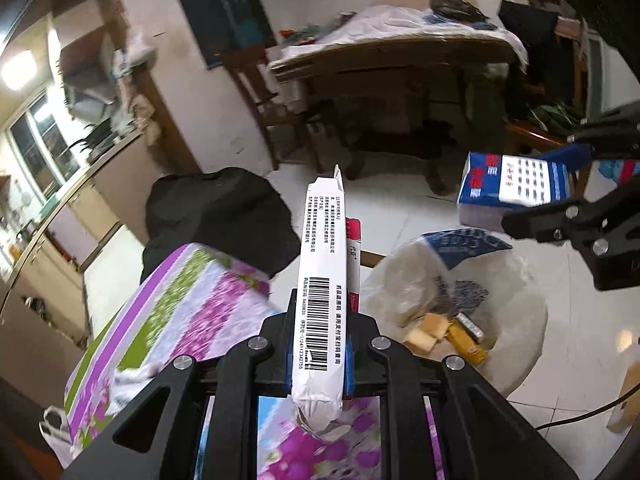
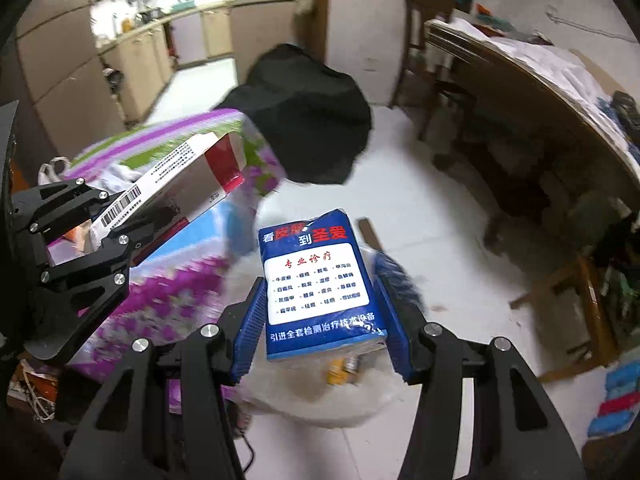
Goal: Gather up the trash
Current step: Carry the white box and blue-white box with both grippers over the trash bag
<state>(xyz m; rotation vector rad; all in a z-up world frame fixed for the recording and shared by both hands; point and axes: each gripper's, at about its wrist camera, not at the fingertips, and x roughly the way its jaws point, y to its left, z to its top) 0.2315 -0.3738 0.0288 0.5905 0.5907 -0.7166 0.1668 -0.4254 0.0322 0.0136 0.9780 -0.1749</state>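
Left wrist view first: our left gripper is pinched tight on a white carton, barcode face toward us, held near its lower end so most of it sticks out ahead, over the edge of the floral cloth; below and to the right sits the pale trash bag, mouth open, scraps already inside. In the right wrist view, our right gripper has its blue pads either side of a blue tissue pack, right above that bag; the right pad looks to stand off the pack, so we cannot tell whether it is truly gripped. We judge both items light; the carton thin card that crushes if squeezed hard, so hold its flat faces; the pack soft, its film slippery, best taken across the narrow sides at mid-length.
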